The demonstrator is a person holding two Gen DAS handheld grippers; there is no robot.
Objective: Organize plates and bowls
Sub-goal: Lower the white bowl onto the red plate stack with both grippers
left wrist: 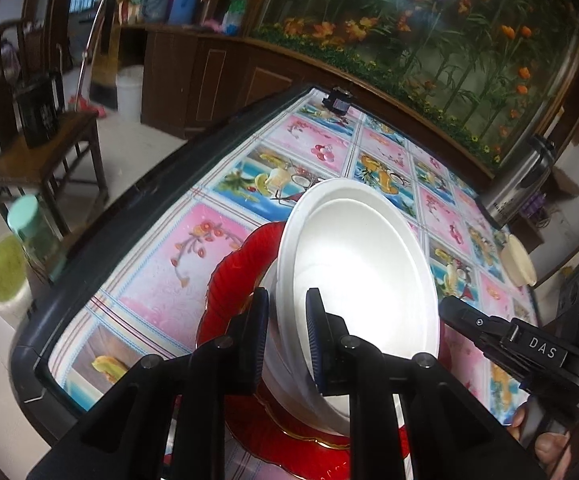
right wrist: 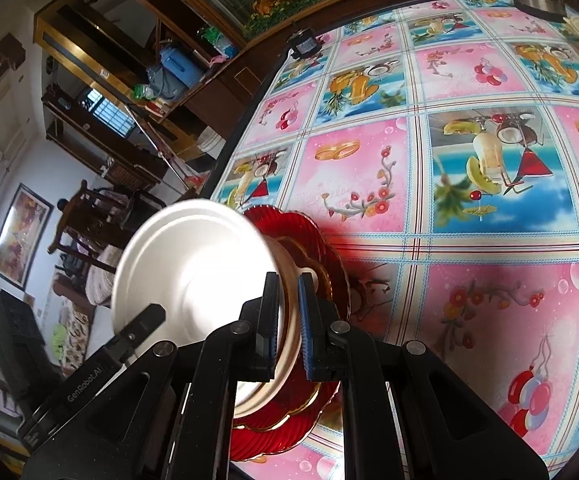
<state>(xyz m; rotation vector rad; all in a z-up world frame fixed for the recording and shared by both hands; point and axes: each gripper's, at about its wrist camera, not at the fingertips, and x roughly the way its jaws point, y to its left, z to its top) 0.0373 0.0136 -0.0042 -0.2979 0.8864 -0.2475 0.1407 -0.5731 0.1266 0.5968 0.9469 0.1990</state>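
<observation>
Stack sat near the table's near-left corner: white bowl (left wrist: 365,264) on top, nested in what looked like a second white bowl, on a gold-rimmed plate (right wrist: 289,364), all on a red ribbed plate (left wrist: 229,280).

Hard to read:
- Left wrist view: the lower bowl's wall was mostly hidden behind the left gripper (left wrist: 287,344); one or two bowls underneath, couldn't tell.
- Near edge of the red ribbed plate was cut off by gripper bodies in both views.
- Right wrist view: the white bowl was blown out by glare, interior detail gone.
- Far-right cream item (left wrist: 519,260) was cropped by the fisheye edge (lid or dish, unclear).

Grippers:
- Left gripper: jaws straddled the white bowl's near rim, one pad inside, one outside. A gap showed on the outer side, so no firm pinch was visible.
- Right gripper (right wrist: 288,328): jaws pressed together on the gold-rimmed plate's edge, just under the bowl's base. In the left view it came in from the right, held by a hand (left wrist: 545,440) that was half out of frame.

Around:
- Floral tablecloth (right wrist: 449,200) covered the table.
- Metal kettle (left wrist: 517,184) sat at the far right, small black device (left wrist: 339,100) at the far edge.
- Aquarium (left wrist: 429,32) stood behind the table, wooden chair (left wrist: 37,160) to the left with a bottle (left wrist: 33,228) nearby.
- Nothing else sat close to the stack.
</observation>
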